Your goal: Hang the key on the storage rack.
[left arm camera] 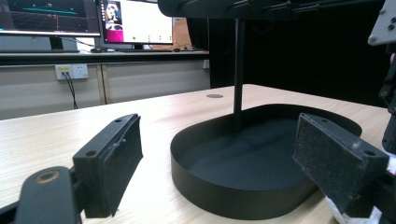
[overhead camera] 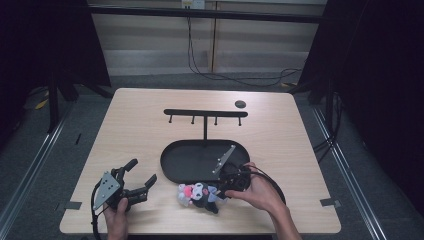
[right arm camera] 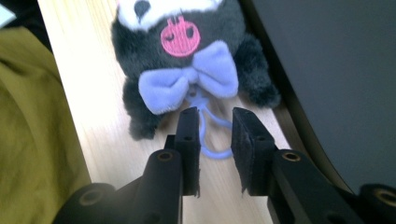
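Your right gripper (right arm camera: 214, 122) sits low over the table (overhead camera: 140, 140) at the near edge, jaws narrowed but with a gap left between them, and the thin blue loop (right arm camera: 211, 135) of the plush toy (right arm camera: 191, 51) runs right through that gap. Pads aren't pressing on it, so nothing is gripped yet. The toy itself lies flat on the wood just at 12 o'clock from the jaws, purple bow (right arm camera: 187, 77) nearest you, with the black tray (overhead camera: 172, 162) just beside it at about 2 o'clock. Over at 9 o'clock from the toy, your left gripper (overhead camera: 141, 176) rests on the table with jaws spread wide and empty, aimed at the tray. Farther back, a post rises from the tray carrying the hook rack (overhead camera: 205, 113)
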`<state>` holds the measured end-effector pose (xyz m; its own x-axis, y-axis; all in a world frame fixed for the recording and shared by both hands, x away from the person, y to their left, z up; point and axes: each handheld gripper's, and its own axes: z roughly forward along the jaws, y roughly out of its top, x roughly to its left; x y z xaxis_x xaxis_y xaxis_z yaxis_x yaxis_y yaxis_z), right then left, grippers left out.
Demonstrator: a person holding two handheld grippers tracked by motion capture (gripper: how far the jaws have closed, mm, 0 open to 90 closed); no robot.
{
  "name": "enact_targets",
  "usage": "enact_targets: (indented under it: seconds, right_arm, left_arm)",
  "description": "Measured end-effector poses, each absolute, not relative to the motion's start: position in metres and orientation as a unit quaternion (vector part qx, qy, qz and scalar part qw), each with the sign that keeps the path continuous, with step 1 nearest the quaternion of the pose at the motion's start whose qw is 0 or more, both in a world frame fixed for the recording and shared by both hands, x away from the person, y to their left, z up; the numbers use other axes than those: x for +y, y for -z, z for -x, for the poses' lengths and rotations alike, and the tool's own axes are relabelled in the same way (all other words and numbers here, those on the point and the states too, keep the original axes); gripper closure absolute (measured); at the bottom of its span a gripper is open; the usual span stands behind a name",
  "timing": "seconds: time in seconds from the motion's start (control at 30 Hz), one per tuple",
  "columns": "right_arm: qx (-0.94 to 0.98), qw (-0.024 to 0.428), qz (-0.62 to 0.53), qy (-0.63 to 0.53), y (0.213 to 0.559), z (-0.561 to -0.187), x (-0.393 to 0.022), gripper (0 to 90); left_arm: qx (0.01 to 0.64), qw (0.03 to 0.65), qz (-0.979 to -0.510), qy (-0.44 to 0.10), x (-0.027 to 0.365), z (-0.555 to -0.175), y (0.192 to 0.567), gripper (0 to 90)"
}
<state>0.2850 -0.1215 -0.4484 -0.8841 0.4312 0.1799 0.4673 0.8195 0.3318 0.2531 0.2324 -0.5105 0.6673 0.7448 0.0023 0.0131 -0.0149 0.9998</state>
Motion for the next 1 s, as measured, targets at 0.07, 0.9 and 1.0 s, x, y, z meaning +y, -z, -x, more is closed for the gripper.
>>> enact_targets:
  seconds: [0.07,0.9,1.0]
  right_arm:
    - [-0.958,0.052,0.228,0.164,0.449,-0.286,-0.118,72.1]
    - [-0.978,0.075,0.171,0.093,0.462,-0.303,-0.092,70.4]
    - [-0.980,0.068,0.170,0.079,0.462,-0.303,-0.090,77.5]
  left_arm:
    - [0.291,0.639,-0.652,-0.286,0.232,-0.253,0.510,15.2]
    - [0.290,0.639,-0.652,-0.286,0.232,-0.253,0.511,15.2]
    - [0.290,0.639,-0.652,-0.286,0.232,-0.253,0.511,15.2]
